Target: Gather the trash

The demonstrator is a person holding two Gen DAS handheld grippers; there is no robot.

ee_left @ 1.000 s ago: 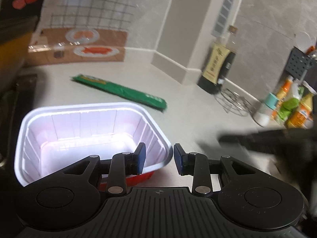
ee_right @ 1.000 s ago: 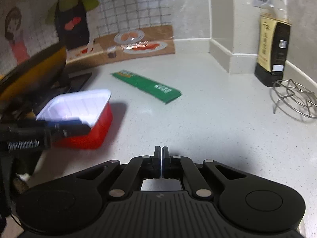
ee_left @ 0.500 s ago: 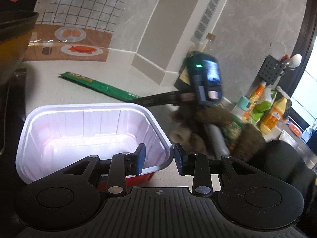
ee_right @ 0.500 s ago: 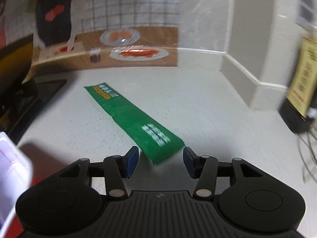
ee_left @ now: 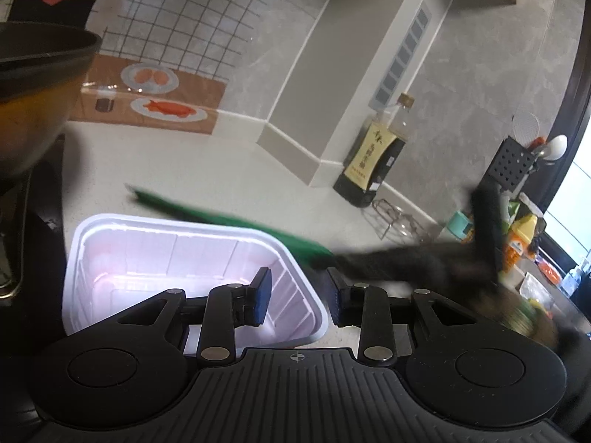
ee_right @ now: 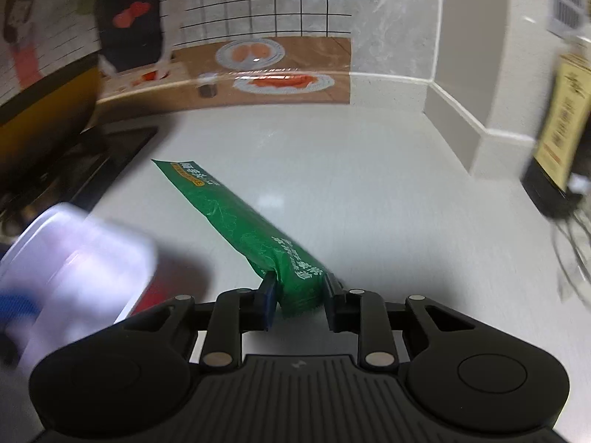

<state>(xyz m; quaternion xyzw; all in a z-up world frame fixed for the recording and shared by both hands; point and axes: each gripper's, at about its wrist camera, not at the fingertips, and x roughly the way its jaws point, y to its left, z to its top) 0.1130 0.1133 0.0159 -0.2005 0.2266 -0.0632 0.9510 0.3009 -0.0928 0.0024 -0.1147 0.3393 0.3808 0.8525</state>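
A long green wrapper (ee_right: 243, 229) is held at its near end between the jaws of my right gripper (ee_right: 300, 301), lifted off the white counter. In the left wrist view the wrapper (ee_left: 229, 217) shows blurred above the far rim of a red tub with a white inside (ee_left: 177, 254). My left gripper (ee_left: 297, 295) is open, its left finger inside the tub and its right finger outside, straddling the near right rim. The tub also shows blurred at the left of the right wrist view (ee_right: 74, 258).
A dark soy sauce bottle (ee_left: 376, 158) and a wire trivet (ee_left: 399, 217) stand by the wall corner. Condiment bottles (ee_left: 517, 236) and a utensil rack (ee_left: 513, 162) are at far right. A dark pan (ee_left: 33, 85) on a stove is at left.
My right gripper opened, reached the green wrapper and closed on its near end. The wrapper has lifted and swung towards the tub. My left gripper stayed open at the tub rim.
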